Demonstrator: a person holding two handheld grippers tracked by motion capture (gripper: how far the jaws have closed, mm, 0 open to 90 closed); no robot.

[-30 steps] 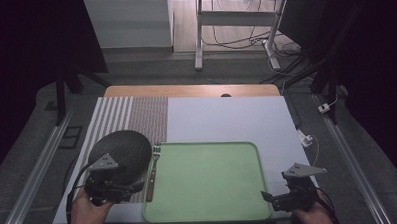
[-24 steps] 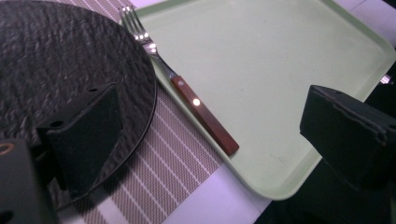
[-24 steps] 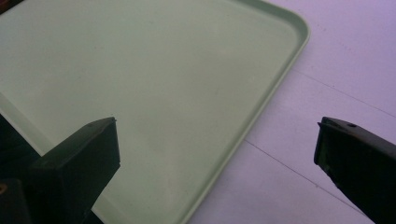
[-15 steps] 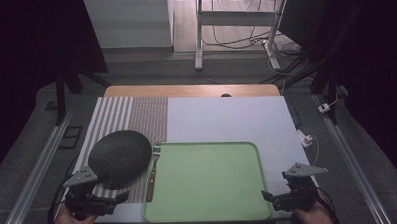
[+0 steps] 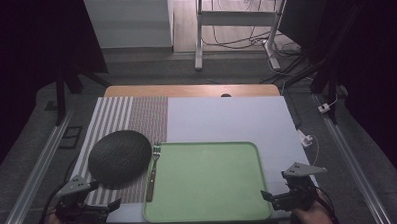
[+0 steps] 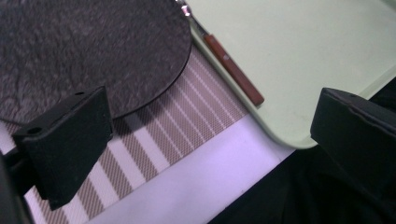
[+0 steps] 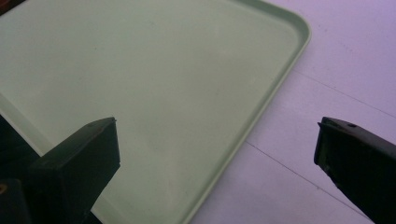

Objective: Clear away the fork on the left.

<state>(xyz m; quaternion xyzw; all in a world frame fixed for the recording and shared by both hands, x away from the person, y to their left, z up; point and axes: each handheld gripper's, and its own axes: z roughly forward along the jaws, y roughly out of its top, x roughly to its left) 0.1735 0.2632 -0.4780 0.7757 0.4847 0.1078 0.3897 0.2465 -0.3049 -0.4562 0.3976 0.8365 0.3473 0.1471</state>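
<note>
Left tongs withdrawn from mat

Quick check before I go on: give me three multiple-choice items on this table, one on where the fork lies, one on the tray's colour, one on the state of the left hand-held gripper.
1. Where does the fork lie?
A. On the tray
B. Between the dark round mat and the tray
C. On the bare table at the far right

2. What colour is the tray?
A. Pale green
B. Red
C. Black

3. How is the left hand-held gripper?
A. Shut on the fork
B. Shut on the mat
C. Open, holding nothing

Key: 1 B, the fork sits by the tray's left rim, beside the dark round mat. 2 A, its surface is pale green in the high view. 3 C, in the left gripper view its jaws stand wide apart with nothing between them.
</note>
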